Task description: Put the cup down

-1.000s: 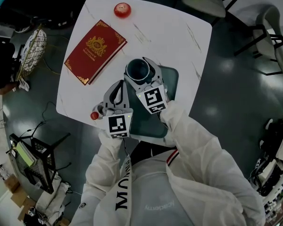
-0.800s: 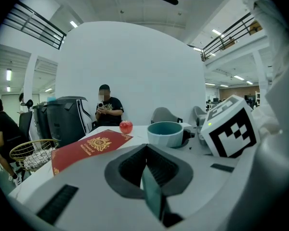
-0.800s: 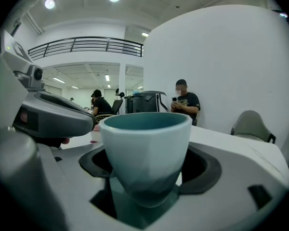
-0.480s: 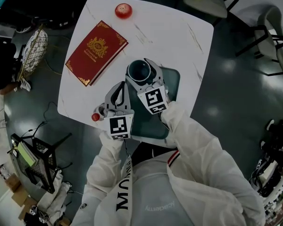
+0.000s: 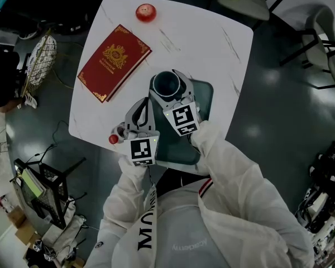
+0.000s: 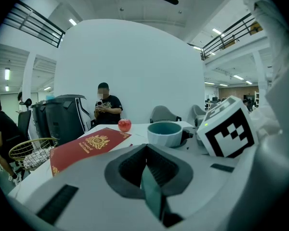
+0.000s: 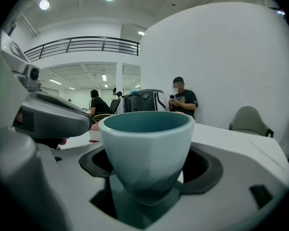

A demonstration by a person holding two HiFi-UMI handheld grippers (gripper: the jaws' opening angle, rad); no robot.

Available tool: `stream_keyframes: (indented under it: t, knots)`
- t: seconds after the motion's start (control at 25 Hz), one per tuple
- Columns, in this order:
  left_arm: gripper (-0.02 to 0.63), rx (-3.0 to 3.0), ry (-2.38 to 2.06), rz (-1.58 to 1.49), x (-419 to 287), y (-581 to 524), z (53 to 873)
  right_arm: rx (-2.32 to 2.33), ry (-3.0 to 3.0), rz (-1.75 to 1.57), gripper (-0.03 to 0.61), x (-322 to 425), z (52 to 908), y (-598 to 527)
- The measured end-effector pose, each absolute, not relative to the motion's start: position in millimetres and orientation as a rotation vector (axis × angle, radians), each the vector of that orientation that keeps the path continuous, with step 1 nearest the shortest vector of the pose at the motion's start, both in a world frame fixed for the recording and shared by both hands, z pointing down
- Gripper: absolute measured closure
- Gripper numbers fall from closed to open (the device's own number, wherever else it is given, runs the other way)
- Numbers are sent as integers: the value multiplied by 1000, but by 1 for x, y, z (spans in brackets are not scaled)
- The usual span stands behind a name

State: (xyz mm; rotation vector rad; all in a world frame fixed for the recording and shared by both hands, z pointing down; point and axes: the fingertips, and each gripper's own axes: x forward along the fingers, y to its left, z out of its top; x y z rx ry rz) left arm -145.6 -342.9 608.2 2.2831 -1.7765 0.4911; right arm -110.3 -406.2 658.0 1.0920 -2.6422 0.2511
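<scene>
Holding pale-teal faceted ceramic cup (image 7: pixel 147 146) upright, right gripper (image 5: pixel 170 94) has jaws clamped round it, over dark green flat tray (image 5: pixel 205 94) at near edge of white marble-look square table (image 5: pixel 212 43). Put-down looks unfinished: base contact w/ tray unclear, release to come. Left gripper (image 6: pixel 144 150) clenched, empty. Beyond: red hardback book w/ gold crest (image 5: pixel 113 60), glossy red apple (image 5: pixel 146 12).

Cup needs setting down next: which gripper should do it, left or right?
Right. The right gripper holds the cup, over the corner of the dark green mat. The left gripper is shut and empty, beside it near the table edge.
</scene>
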Motion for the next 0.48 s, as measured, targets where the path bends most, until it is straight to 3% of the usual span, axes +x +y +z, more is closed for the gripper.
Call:
stream_keyframes:
  t: [0.48]
  knots:
    - [603, 2287, -1760, 507, -143, -339, 609, 1099, -2600, 277, 192, -107, 665, -405]
